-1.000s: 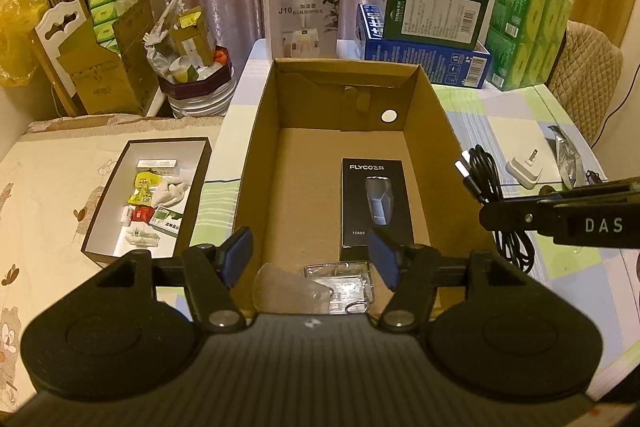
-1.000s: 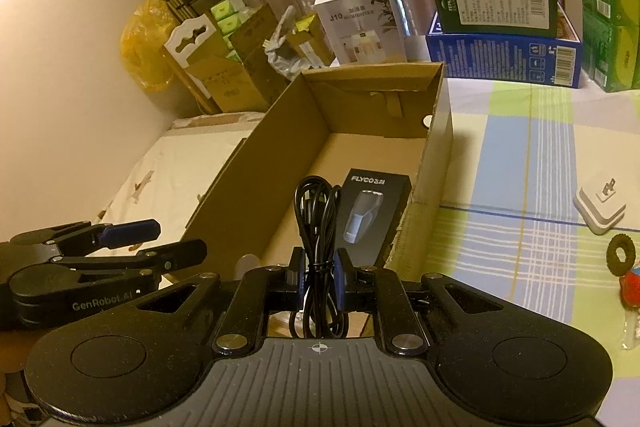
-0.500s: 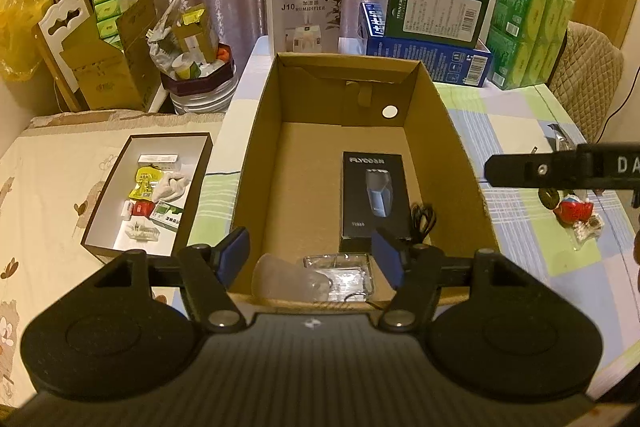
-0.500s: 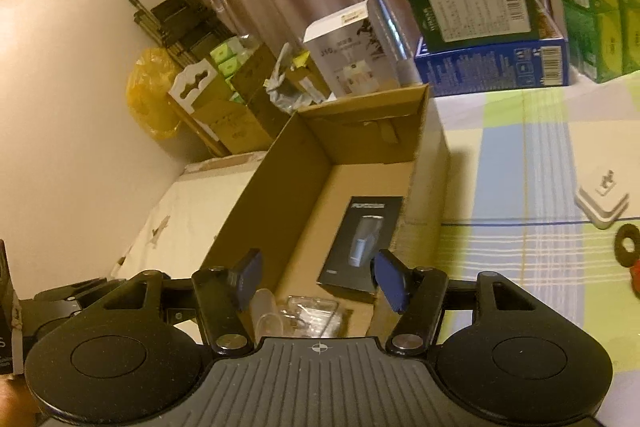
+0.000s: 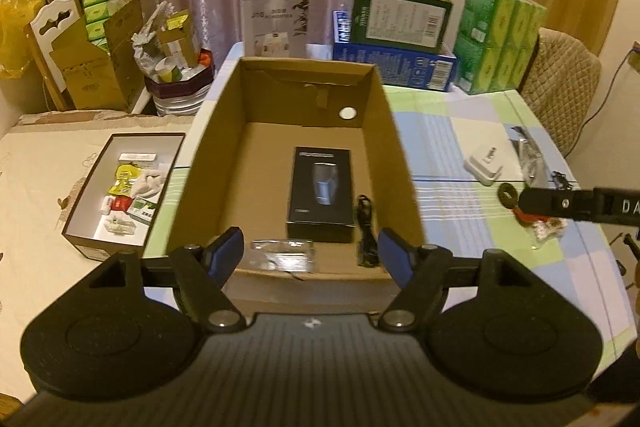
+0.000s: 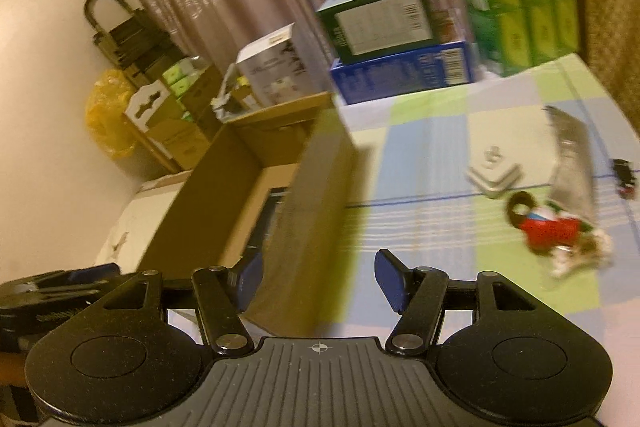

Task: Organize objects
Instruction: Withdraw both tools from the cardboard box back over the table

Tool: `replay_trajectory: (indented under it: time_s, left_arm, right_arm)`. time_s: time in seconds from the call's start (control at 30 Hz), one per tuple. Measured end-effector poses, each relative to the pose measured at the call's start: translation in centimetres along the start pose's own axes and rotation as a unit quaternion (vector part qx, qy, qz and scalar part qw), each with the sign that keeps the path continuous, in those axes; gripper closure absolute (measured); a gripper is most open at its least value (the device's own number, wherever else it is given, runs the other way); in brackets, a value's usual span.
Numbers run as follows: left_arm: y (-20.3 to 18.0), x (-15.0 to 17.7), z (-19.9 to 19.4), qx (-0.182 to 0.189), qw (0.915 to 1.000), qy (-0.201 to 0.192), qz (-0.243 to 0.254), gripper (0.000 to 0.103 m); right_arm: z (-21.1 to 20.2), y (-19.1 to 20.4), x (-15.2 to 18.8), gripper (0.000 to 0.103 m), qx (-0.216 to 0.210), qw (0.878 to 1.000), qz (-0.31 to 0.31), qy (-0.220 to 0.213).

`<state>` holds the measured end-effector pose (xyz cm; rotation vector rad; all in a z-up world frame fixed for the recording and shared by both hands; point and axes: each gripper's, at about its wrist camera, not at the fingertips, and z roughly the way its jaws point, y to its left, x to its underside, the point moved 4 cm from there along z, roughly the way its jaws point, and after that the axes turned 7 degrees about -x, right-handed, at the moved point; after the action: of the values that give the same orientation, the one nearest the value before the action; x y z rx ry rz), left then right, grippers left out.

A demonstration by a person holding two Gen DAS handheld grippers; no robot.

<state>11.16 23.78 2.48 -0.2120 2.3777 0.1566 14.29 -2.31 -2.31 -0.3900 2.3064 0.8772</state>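
From my left camera I see into the cardboard box (image 5: 224, 163): the black shaver box (image 5: 322, 199), then the black cable (image 5: 366, 231) beside it; my left gripper (image 5: 310, 255) is opening, nothing between. The right camera shows the box only from outside, with the white charger (image 6: 494, 173) and red keychain (image 6: 550, 231) on the tablecloth; my right gripper (image 6: 318, 281) stands released and empty.

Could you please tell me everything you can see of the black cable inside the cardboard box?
The cable is thin, black and bundled into a narrow coil. It lies flat on the floor of the box, near its front right corner, just right of the black carton. Neither gripper touches it. Its plug ends are too small to make out.
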Motion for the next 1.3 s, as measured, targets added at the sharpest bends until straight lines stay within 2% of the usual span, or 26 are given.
replay_trajectory:
  time_s: [0.23,0.5,0.63,0.77,1.1,1.3]
  left_arm:
    - [-3.7,0.2,-2.1,0.019,0.9997,-0.012,0.011,0.027]
    - [-8.5,0.5,-3.7,0.042,0.9983,-0.032,0.027,0.014]
    - [-11.4,1.1,-3.8,0.062,0.9969,-0.031,0.037,0.009]
    - [-14.2,1.8,-3.4,0.088,0.995,-0.028,0.037,0.003]
    - [-19.0,2.6,-1.9,0.11,0.9914,-0.02,0.068,0.001]
    - [-21.4,2.5,0.2,0.116,0.9868,-0.009,0.113,0.001]
  right_arm:
    - [-4.8,-2.6,0.8,0.044,0.039,0.999,-0.009,-0.022]
    - [-9.9,-7.3,2.7,0.044,0.098,0.994,-0.001,-0.047]
    - [-12.1,-10.1,4.1,0.043,0.131,0.99,0.012,-0.053]
    - [-13.6,-12.3,5.2,0.043,0.146,0.987,0.032,-0.053]
    - [-13.2,-15.0,5.6,0.042,0.149,0.988,0.033,-0.038]
    - [-11.1,-16.1,4.0,0.042,0.119,0.993,-0.012,0.005]
